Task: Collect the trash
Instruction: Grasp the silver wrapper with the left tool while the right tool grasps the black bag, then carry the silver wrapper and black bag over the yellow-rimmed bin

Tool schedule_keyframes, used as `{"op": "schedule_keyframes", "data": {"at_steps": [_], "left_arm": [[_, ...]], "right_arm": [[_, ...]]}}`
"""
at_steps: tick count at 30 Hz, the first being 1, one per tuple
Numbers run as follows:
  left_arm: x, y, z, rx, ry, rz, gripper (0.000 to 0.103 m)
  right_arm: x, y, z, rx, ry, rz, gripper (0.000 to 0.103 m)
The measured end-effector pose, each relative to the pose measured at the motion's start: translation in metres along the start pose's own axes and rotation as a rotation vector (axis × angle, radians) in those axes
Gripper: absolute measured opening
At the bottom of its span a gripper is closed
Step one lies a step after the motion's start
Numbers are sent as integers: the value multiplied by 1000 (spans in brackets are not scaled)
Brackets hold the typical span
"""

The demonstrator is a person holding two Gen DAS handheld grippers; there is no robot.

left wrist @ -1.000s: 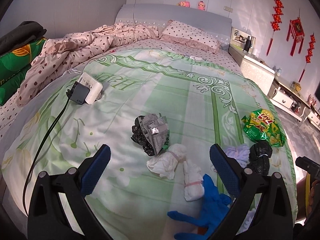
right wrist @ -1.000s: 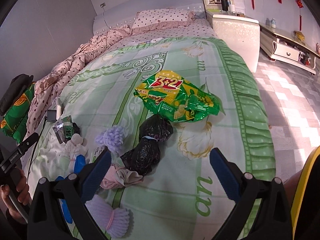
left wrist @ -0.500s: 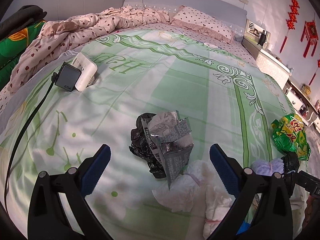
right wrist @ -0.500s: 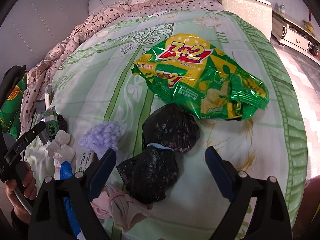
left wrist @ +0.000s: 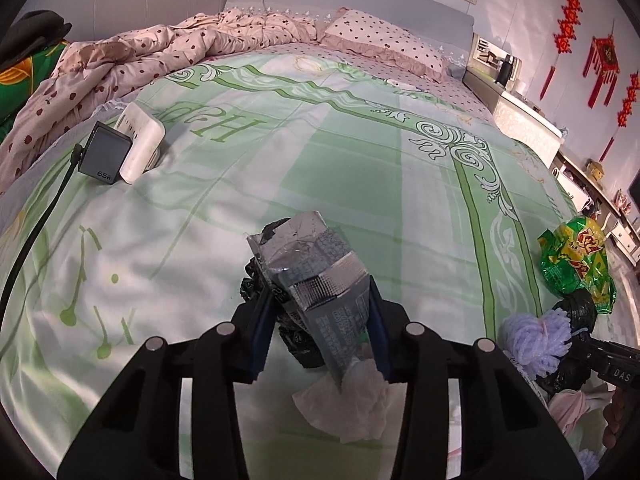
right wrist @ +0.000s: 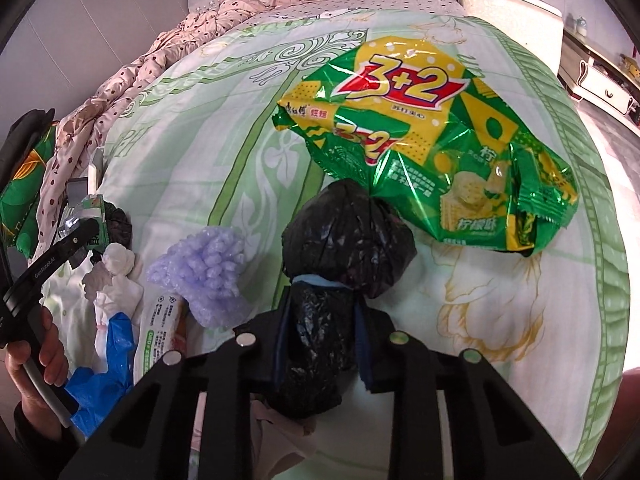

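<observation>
Left gripper (left wrist: pixel 320 320), angled down, closing on silver wrapper (left wrist: pixel 316 276).

Crinkled foil, glossy film, soft cloth on a satiny bed.

Between the left jaws, closing: silvery wrapper (left wrist: pixel 316 280), creased foil with a dull metallic sheen, pressed against wrinkled black plastic film. Just beneath: crumpled white tissue (left wrist: pixel 352 404), matt and papery. Between the right jaws, closing: black bag (right wrist: pixel 332 280), thin shiny plastic, heavily crumpled, tied. Ahead of the right jaws: green snack packet (right wrist: pixel 432 140), glossy printed film, mirror-bright in the folds. Left of them: lilac puff (right wrist: pixel 208 264), fuzzy and nubbly; blue glove (right wrist: pixel 108 364), smooth and rubbery. Underneath all: green bedspread (left wrist: pixel 280 160), smooth cloth, faint satin sheen. Jaws themselves: matt black plastic, blue pads.
</observation>
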State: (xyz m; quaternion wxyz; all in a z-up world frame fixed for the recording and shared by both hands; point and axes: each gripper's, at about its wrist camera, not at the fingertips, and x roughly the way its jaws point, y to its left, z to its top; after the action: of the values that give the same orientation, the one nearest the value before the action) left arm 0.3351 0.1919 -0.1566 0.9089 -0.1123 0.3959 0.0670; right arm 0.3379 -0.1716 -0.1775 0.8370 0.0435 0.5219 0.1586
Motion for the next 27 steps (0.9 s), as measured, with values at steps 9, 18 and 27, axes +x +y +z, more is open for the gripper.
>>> {"op": "schedule_keyframes", "data": {"at_steps": [9,18,27], "left_arm": [[-39,-1,7,-15,-60,-56,35],[-95,-15,8,-1,-116,-122,35],[-159,-44,0,43,-169,-184,35]], "right_arm": [[-47,4,-1,0,-65,63,23],[-113,4,-16,-5,-153,84,23],[-176,-13,-41,6,-231,101,23]]}}
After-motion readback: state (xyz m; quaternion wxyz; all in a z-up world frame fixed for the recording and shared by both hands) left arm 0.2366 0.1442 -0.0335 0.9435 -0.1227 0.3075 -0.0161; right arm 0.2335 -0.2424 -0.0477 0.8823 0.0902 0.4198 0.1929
